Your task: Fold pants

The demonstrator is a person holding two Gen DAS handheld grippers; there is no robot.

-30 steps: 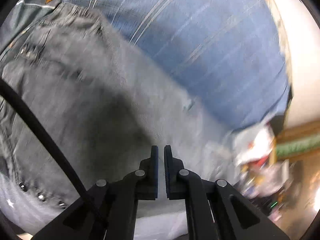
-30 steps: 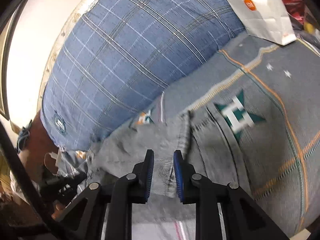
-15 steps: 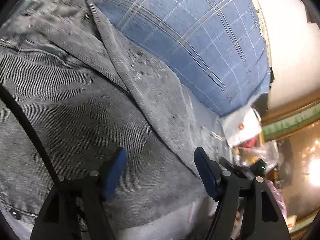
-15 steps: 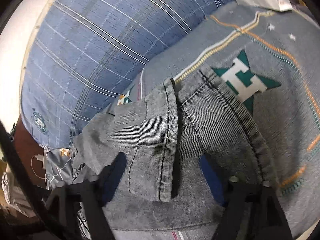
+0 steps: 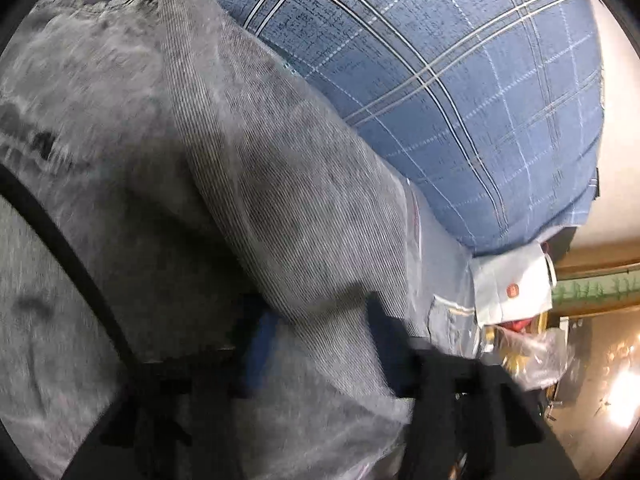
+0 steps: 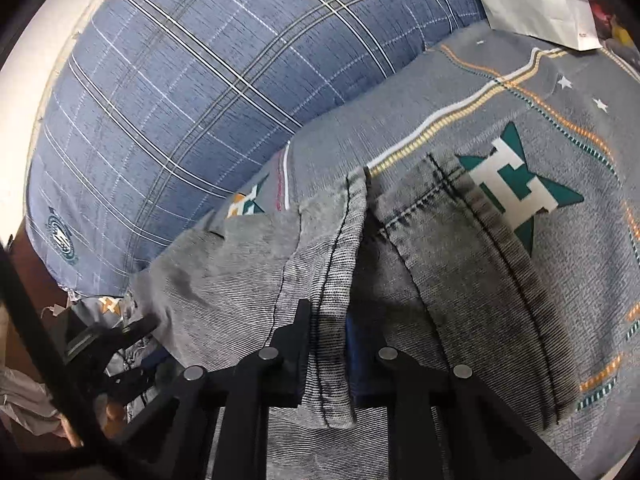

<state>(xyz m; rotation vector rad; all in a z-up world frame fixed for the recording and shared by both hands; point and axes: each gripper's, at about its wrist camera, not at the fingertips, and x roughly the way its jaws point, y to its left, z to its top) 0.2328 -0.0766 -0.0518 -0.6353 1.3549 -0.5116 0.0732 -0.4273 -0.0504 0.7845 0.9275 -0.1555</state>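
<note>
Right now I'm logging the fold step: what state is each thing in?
Grey pants: bunched, lying on the bedspread.
Left tongs: closing, pants fold between them.
Right tongs: closing on a seamed pants edge.
Blue plaid pillow: plump, behind the pants.
White paper bag: lying at the bedspread's far edge.

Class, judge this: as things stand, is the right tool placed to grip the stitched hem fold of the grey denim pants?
Probably yes: the right tool already straddles the grey denim pants' hem fold, its jaws closing on it, nothing between.
</note>
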